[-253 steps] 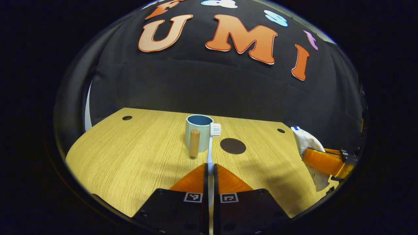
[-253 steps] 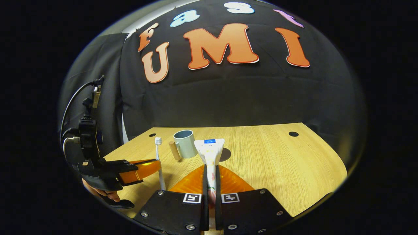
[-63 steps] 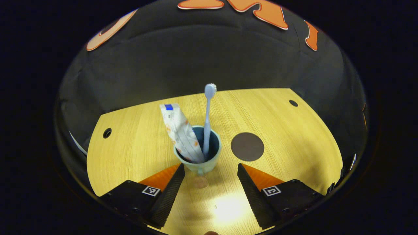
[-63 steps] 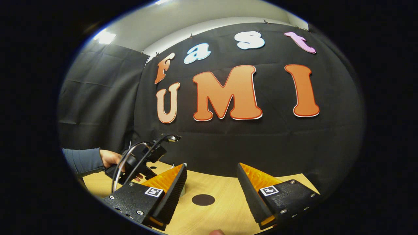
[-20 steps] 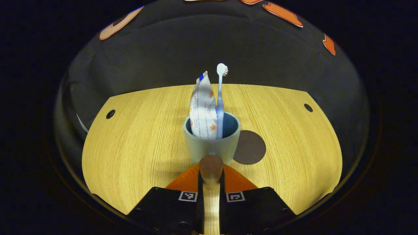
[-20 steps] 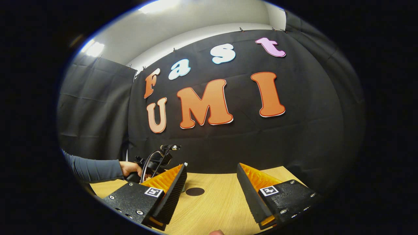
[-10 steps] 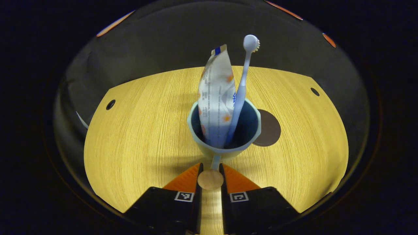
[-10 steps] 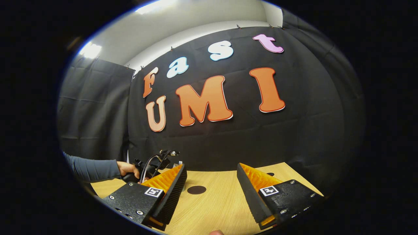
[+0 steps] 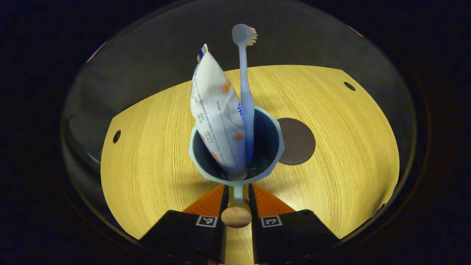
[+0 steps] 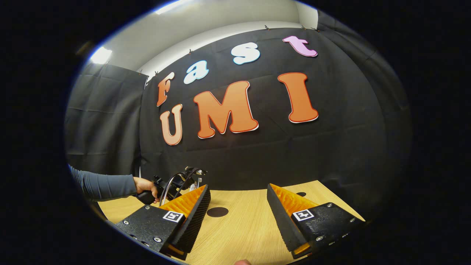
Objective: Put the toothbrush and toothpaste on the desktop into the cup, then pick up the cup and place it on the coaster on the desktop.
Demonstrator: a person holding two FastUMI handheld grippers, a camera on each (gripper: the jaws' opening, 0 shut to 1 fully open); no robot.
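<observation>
Left gripper view: left gripper (image 9: pixel 237 191) at bottom centre, fingers pinching wooden handle (image 9: pixel 236 216) of cup (image 9: pixel 206 165) from both sides. Cup lifted clear of desktop (image 9: pixel 147 154), seen from above down into dark interior. Toothpaste (image 9: pixel 215 114) standing in cup, leaning left, flat crimped end up. Toothbrush (image 9: pixel 245 92) just right of it, touching tube, upright, bristled head at top facing right. Coaster (image 9: pixel 298 141), dark round disc, flat on desktop right of cup and partly hidden behind cup rim. Small round holes in desktop at far left (image 9: pixel 116 136) and far right (image 9: pixel 349 86).

Right gripper view: far left, sleeve (image 10: pixel 103 186) and hand (image 10: pixel 145 186) holding the other gripper, cables looped above it; cup mostly hidden behind near finger. Right gripper (image 10: pixel 238 209) at bottom, jaws spread wide, nothing between them, raised above desktop (image 10: pixel 243 228). Coaster (image 10: pixel 217 212) visible through the gap, left of centre, bare. Black cloth wall (image 10: pixel 349 154) behind desktop.
</observation>
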